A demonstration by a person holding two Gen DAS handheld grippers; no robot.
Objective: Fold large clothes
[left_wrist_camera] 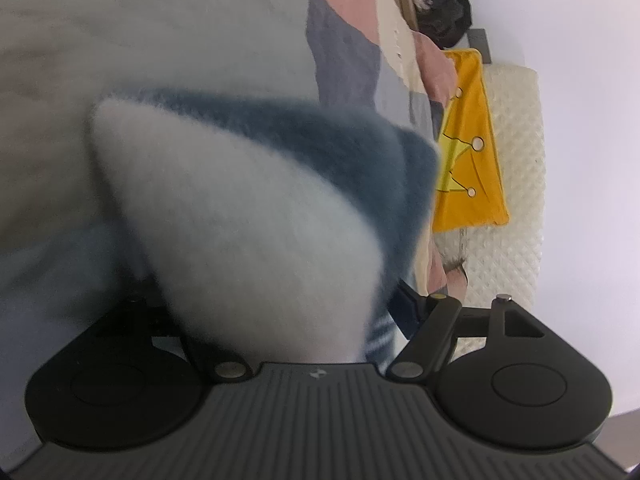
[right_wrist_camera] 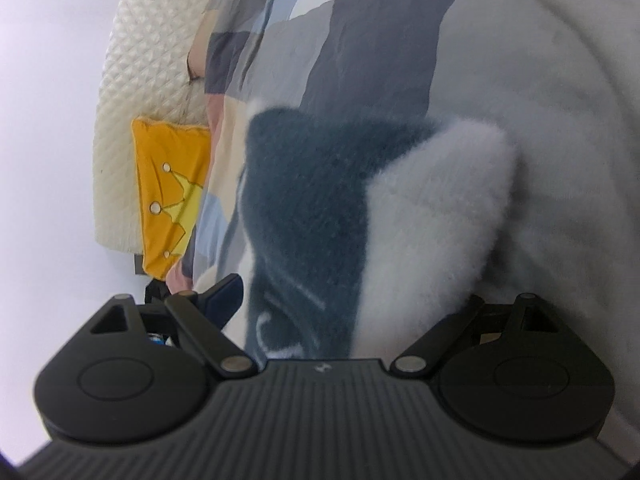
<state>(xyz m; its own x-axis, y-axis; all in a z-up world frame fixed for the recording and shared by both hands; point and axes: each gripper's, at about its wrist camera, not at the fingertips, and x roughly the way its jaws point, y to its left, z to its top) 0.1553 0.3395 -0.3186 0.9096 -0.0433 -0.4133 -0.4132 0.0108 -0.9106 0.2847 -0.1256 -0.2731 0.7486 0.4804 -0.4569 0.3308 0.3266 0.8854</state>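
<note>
A fluffy pale grey sweater (left_wrist_camera: pixel 248 216) with a dark teal band fills the left wrist view. A folded corner of it lies between the jaws of my left gripper (left_wrist_camera: pixel 280 292), which stand wide apart. Only the dark right fingertip (left_wrist_camera: pixel 408 308) shows beside the cloth; the other is buried under it. In the right wrist view the same sweater (right_wrist_camera: pixel 420 216) bunches up between the spread jaws of my right gripper (right_wrist_camera: pixel 352 292). Its teal part (right_wrist_camera: pixel 304 208) lies on the left. The left fingertip (right_wrist_camera: pixel 226 292) stands just beside the cloth; the right one is hidden behind the fluff.
The sweater rests on a bed with a patchwork cover (right_wrist_camera: pixel 360 48) in grey, blue and beige. A yellow cushion (left_wrist_camera: pixel 472 152) (right_wrist_camera: pixel 168 188) with a crown print leans on a cream quilted headboard (left_wrist_camera: pixel 516 184) (right_wrist_camera: pixel 136 80). A white wall lies beyond.
</note>
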